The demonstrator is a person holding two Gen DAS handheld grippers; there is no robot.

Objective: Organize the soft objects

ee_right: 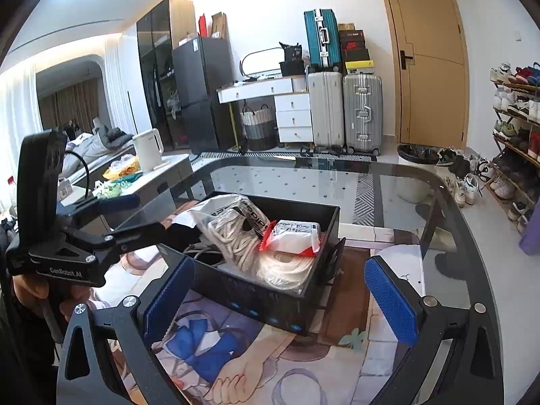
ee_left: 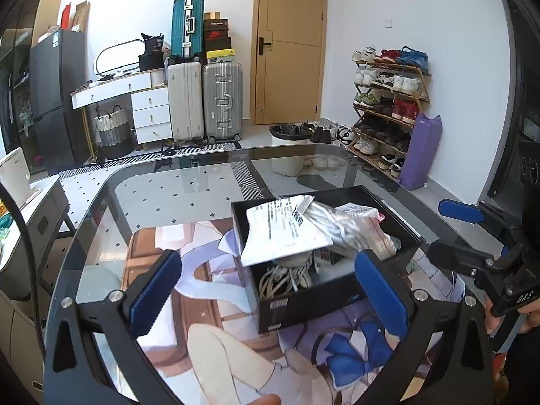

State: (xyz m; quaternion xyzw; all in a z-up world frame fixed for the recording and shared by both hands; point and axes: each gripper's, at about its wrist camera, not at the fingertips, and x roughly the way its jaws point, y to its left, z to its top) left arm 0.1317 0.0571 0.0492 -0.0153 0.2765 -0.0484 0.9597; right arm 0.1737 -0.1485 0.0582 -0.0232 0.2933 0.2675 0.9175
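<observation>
A black shoebox (ee_left: pixel 303 303) (ee_right: pixel 256 300) stands on a printed mat on the glass table. It holds soft items: a white plastic bag (ee_left: pixel 280 233) (ee_right: pixel 233 209), a bagged coil of white rope (ee_right: pixel 236 239), a red and white packet (ee_right: pixel 293 239) (ee_left: pixel 357 212) and white cables (ee_left: pixel 280 276). My left gripper (ee_left: pixel 270 293) is open and empty just in front of the box. My right gripper (ee_right: pixel 280 297) is open and empty, level with the box's near side. Each gripper shows at the edge of the other's view: the right one (ee_left: pixel 472 233), the left one (ee_right: pixel 141 216).
The printed anime mat (ee_left: pixel 209 347) (ee_right: pixel 270 368) covers the near part of the glass table (ee_left: pixel 175 182). Behind are suitcases (ee_left: pixel 206 101), a white drawer desk (ee_left: pixel 148 108), a bin (ee_left: pixel 290 148), a shoe rack (ee_left: pixel 388 108) and a side table with a kettle (ee_right: pixel 146 150).
</observation>
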